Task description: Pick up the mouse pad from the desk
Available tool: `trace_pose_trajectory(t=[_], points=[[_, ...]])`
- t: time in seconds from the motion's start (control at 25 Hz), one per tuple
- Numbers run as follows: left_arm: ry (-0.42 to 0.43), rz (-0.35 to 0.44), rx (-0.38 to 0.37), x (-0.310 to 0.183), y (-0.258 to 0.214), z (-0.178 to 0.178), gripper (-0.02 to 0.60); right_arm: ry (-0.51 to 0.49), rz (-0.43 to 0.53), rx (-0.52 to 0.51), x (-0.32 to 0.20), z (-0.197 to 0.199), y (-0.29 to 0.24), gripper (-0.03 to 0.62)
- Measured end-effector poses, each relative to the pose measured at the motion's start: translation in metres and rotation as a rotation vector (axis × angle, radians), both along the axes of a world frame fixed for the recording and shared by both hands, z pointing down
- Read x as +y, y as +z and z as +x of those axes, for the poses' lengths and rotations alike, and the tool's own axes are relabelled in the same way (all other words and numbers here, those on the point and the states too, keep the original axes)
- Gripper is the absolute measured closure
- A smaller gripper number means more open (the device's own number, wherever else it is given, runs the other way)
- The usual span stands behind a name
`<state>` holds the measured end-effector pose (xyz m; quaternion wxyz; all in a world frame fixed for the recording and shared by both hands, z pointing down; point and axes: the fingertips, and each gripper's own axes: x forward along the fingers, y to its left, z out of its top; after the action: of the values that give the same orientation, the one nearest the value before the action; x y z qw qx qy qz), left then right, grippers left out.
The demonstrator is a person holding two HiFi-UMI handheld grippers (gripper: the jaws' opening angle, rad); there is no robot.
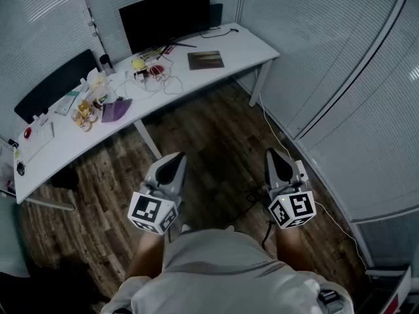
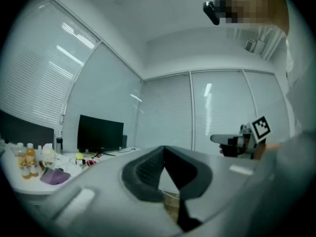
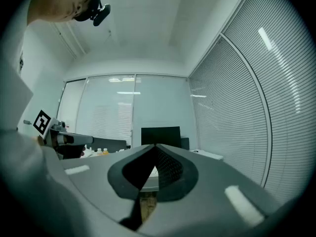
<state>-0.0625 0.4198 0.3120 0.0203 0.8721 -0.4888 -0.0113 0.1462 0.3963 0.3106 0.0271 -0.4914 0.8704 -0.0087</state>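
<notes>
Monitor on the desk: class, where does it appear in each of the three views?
Head view: monitor at the top, left of centre.
Left gripper view: left of centre, below mid-height.
Right gripper view: centre, just below mid-height.
Shared landmark: the white desk it stands on.

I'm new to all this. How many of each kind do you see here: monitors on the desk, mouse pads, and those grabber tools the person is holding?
Monitors: 2, the centre monitor and the left monitor
Mouse pad: 1
Grippers: 2, the left gripper and the right gripper, both shut and empty
Total: 5
</notes>
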Motion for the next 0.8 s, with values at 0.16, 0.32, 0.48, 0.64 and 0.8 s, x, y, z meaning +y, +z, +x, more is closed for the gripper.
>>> trace_pose_trajectory(t=[0.16, 0.32, 0.48, 0.64, 0.8], points=[[0.005, -0.008, -0.007, 0.005, 0.003, 0.004, 0.58, 0.003, -0.012, -0.006, 0.004, 0.002, 0.002, 0.589], [0.008, -0.015, -0.006, 0.008, 0.004, 0.004, 0.58, 0.005, -0.023, -0.008, 0.007, 0.002, 0.004, 0.589], [0.012, -0.014, -0.011, 0.008, 0.003, 0.008, 0.579, 0.003, -0.024, -0.015, 0.007, 0.005, 0.005, 0.589], [0.006, -0.017, -0.008, 0.011, 0.004, 0.008, 0.58, -0.032, -0.02, -0.082, 0.01, 0.004, 0.003, 0.589], [0.0, -0.016, -0.011, 0.014, 0.002, 0.009, 0.58, -0.061, -0.02, -0.109, 0.014, 0.003, 0.001, 0.589]])
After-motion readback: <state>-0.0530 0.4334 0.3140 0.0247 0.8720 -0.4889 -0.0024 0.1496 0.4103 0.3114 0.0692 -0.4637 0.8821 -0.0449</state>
